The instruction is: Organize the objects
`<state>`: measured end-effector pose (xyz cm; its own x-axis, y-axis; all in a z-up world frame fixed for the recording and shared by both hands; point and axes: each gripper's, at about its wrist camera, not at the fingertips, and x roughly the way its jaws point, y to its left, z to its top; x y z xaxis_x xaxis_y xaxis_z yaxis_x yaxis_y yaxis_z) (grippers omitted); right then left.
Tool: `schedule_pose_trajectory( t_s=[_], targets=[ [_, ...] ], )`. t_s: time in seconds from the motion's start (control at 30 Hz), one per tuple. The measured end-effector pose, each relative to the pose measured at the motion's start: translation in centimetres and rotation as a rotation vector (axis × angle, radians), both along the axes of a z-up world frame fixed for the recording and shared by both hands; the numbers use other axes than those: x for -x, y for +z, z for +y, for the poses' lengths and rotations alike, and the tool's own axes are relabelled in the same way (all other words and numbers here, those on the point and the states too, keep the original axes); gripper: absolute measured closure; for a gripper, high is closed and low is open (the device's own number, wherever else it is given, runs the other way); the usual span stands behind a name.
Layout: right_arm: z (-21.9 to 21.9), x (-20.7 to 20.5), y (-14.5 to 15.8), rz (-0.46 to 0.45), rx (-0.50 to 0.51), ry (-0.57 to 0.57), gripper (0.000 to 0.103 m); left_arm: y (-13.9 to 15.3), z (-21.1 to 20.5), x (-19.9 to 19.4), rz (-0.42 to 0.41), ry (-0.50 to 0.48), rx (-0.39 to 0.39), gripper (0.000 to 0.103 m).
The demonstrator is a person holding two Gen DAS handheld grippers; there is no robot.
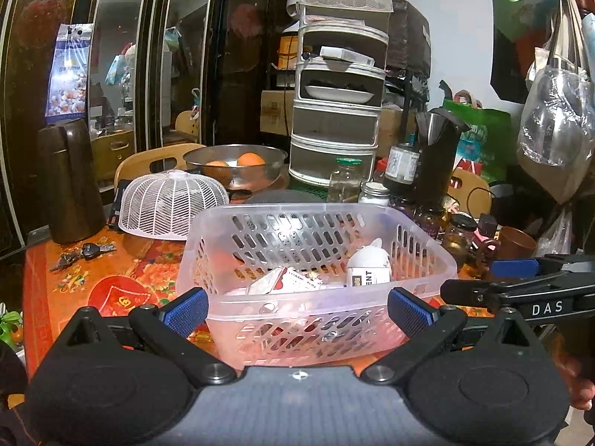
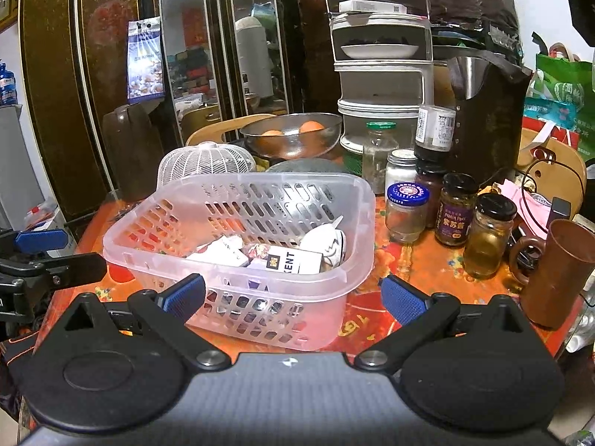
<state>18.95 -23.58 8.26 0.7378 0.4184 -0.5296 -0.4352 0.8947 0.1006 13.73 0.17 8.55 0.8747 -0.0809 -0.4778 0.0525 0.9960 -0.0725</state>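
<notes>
A clear pink plastic basket (image 1: 427, 260) stands on the orange floral table (image 1: 74, 278); it also shows in the right wrist view (image 2: 357, 230). Inside lie a white box marked KENT (image 2: 293, 263), another white packet (image 2: 219, 251) and a crumpled white bag (image 2: 327, 241). My left gripper (image 1: 297, 310) is open and empty, its blue pads just before the basket's near wall. My right gripper (image 2: 293, 299) is open and empty, in front of the basket's near right corner. The right gripper shows at the left wrist view's right edge (image 1: 494, 282).
Several jars (image 2: 407, 208) and a brown mug (image 2: 554, 275) stand right of the basket. A white mesh food cover (image 1: 171, 204), a steel bowl of oranges (image 1: 238, 165), a brown thermos (image 1: 68, 182), keys (image 1: 85, 252) and a tiered rack (image 1: 340, 85) stand behind.
</notes>
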Motion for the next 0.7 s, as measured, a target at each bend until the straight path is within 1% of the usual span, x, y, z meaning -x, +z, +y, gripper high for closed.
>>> schedule_pose_trajectory(
  t_s=[0.17, 0.7],
  targets=[
    [-0.01, 0.04, -0.01, -0.003, 0.002, -0.004, 0.000, -0.13, 0.12, -0.28, 0.021, 0.005, 0.005, 0.000],
    [0.01, -0.21, -0.21, 0.007, 0.009, -0.029, 0.000, -0.44, -0.03, -0.75, 0.031, 0.009, 0.007, 0.000]
  ],
)
